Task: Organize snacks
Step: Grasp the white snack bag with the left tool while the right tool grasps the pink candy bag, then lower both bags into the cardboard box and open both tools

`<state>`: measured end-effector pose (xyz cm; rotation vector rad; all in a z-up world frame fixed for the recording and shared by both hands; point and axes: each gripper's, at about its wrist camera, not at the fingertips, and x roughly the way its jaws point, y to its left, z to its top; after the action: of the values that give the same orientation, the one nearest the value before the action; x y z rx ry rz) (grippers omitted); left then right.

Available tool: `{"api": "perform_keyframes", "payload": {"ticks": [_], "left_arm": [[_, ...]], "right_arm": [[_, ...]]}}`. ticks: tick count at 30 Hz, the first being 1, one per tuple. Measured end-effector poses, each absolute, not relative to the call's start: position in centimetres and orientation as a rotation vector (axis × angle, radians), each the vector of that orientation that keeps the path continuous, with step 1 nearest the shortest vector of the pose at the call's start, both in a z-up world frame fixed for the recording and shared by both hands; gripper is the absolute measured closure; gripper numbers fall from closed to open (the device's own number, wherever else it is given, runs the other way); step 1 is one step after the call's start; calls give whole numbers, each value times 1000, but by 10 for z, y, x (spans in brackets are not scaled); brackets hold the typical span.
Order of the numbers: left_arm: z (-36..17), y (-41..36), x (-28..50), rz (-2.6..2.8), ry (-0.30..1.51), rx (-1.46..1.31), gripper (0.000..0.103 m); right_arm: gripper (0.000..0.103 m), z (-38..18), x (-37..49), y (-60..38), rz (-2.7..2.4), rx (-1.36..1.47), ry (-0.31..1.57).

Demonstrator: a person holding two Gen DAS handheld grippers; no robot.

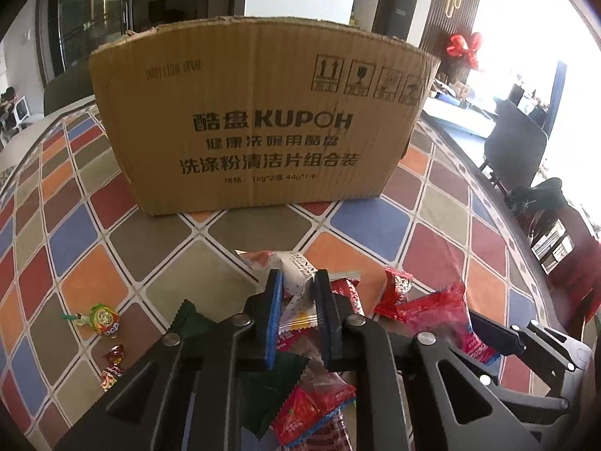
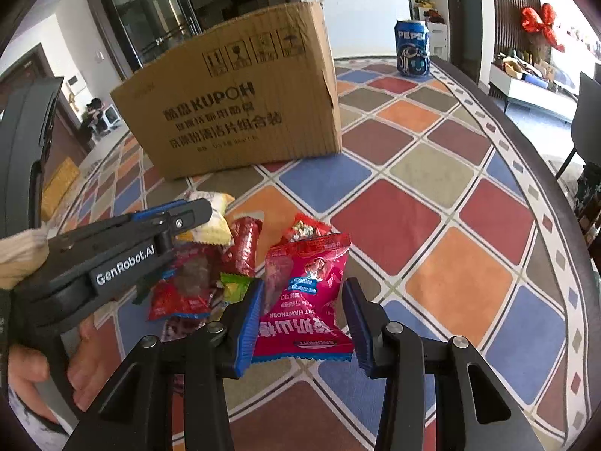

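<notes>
The left tongs pinch a white snack packet; the right tongs, spread, straddle the red hawthorn packet, with the cardboard box toward upper left.

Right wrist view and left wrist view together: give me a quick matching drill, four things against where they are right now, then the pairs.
Things:
1. Brown cardboard KUPOH box
2. Blue Pepsi can
3. Red-pink hawthorn snack bag
4. White dotted snack packet

Places:
A. Pinched between the left gripper fingers
B. Far table edge, right of the box
C. Between the open right gripper fingers, not squeezed
D. Standing on the checkered tablecloth behind the snack pile

Pairs: 1-D, 2-B, 3-C, 4-A
</notes>
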<state>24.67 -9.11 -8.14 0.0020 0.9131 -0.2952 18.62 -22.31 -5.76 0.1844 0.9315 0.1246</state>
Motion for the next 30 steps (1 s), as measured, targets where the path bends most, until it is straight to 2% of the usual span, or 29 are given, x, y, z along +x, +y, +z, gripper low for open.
{"api": "perform_keyframes", "payload": {"ticks": [16, 30], "left_arm": [[-55, -71, 223, -324, 868, -55, 90], [-10, -59, 212, -326, 742, -67, 90]], "right_arm": [[59, -40, 185, -220, 154, 200, 873], [59, 4, 188, -210, 206, 203, 765]]}}
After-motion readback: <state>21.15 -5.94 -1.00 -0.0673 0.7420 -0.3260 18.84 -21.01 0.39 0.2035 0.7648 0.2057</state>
